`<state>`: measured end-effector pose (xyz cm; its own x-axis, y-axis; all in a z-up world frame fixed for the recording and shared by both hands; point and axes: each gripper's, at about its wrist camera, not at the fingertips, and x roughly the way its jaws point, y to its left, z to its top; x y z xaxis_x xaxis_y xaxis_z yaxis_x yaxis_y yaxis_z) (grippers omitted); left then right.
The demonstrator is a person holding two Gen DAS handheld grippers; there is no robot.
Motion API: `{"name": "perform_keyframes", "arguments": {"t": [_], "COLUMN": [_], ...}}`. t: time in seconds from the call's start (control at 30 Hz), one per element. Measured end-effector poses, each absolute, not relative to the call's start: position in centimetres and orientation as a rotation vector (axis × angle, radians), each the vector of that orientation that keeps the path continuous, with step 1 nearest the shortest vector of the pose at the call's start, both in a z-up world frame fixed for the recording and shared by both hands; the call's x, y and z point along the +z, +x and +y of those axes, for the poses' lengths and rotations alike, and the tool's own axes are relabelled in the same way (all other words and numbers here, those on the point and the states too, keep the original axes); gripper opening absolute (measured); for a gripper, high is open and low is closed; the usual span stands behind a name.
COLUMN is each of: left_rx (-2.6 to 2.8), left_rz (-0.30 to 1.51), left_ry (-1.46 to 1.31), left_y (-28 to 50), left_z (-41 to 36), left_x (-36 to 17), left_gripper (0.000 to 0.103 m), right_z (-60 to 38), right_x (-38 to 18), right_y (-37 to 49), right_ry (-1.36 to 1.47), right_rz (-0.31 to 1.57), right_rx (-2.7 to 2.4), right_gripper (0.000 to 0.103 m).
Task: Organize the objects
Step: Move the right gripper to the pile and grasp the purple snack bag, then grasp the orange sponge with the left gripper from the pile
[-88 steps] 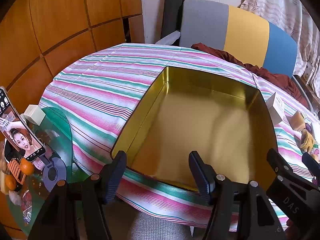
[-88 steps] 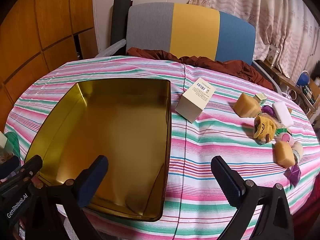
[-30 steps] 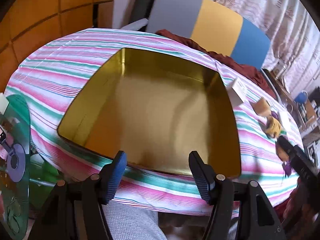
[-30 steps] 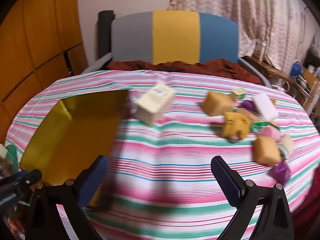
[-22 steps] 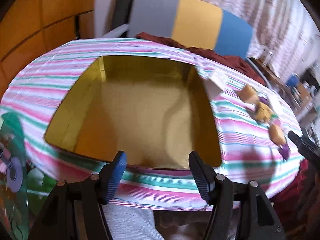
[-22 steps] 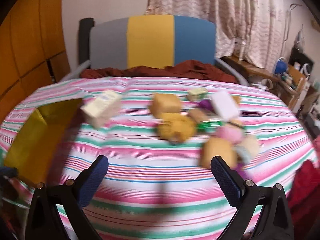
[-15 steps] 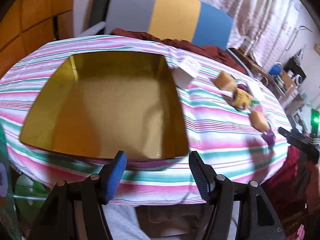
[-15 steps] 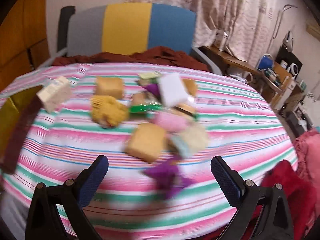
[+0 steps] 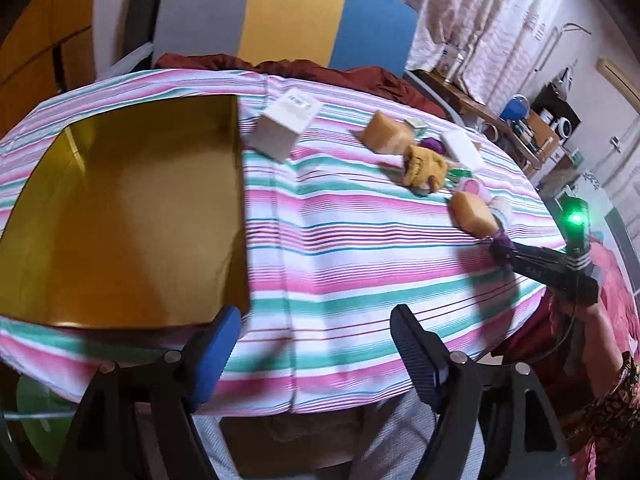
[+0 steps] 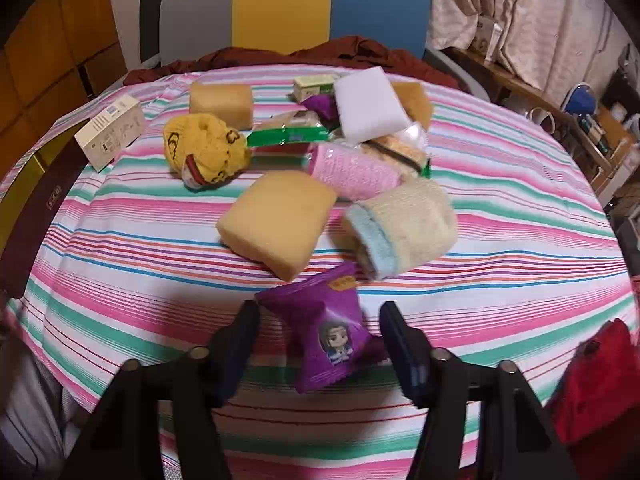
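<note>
A purple snack packet [image 10: 328, 332] lies near the front edge of the striped table. My right gripper [image 10: 316, 320] straddles it and its jaws are closing; the packet is between them and does not look squeezed. Behind it lie a yellow sponge block [image 10: 276, 220], a rolled cream and blue towel [image 10: 404, 228], a pink roll [image 10: 352, 170], a yellow plush [image 10: 206, 148] and a white pad [image 10: 368, 104]. The gold tin [image 9: 120, 200] stands at the left. My left gripper [image 9: 316, 336] hangs at the table's front edge, jaws opening, nothing between them.
A white carton [image 9: 286, 128] lies just right of the tin. A chair with a grey, yellow and blue back [image 9: 288, 16] stands behind the table, with a dark red cloth [image 10: 304, 54] on it. A cluttered shelf [image 9: 532, 128] is at the right. A person's hand [image 9: 592, 316] holds the right gripper.
The left gripper swung right, from over the tin to the striped cloth beside it, and its jaws widened. The right gripper moved right and down to the purple packet and its jaws narrowed around it.
</note>
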<state>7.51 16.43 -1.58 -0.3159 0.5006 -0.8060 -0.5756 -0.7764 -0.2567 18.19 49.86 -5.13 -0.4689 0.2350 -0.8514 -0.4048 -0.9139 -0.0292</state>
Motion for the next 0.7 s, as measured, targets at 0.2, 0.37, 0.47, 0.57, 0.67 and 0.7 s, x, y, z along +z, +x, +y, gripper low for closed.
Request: {"name": "perform_keyframes", "arguments": {"t": [0.2,0.37,0.47,0.57,0.67,0.7], "left_rx": [2.043,1.984,1.97,1.966,1.966,1.948], "left_rz": [0.2,0.245,0.284,0.3,0.354,0.378], "left_ry": [-1.26,-1.205,-1.171,-1.116,-1.059,-1.057], "left_y": [7.6,8.1,8.3,8.6,8.8,8.8], "left_z": [20.7,25.3,28.6,32.0,35.6,37.1], "left_x": [-2.0,-1.8,-2.0,-2.0,-2.1,-2.4], "left_gripper": [0.079,0.089,0.091,0.091,0.091,0.091], "right_z": [50.2,51.3,53.1,54.7,55.5,55.6], "right_x": [-5.4,-5.5,-5.4,-5.3,-5.3,-5.3], "right_y": [18.1,18.9,19.9,20.8,21.3,21.4], "right_ry": [-1.397,-1.409,-1.386,-1.357,-1.344,-1.345], "right_rz": [0.317,0.42,0.494,0.579,0.607,0.597], "right_rx": [2.37,2.32,2.252,2.199,2.174,2.165], "right_gripper": [0.038,0.038,0.038,0.038,0.038,0.038]}}
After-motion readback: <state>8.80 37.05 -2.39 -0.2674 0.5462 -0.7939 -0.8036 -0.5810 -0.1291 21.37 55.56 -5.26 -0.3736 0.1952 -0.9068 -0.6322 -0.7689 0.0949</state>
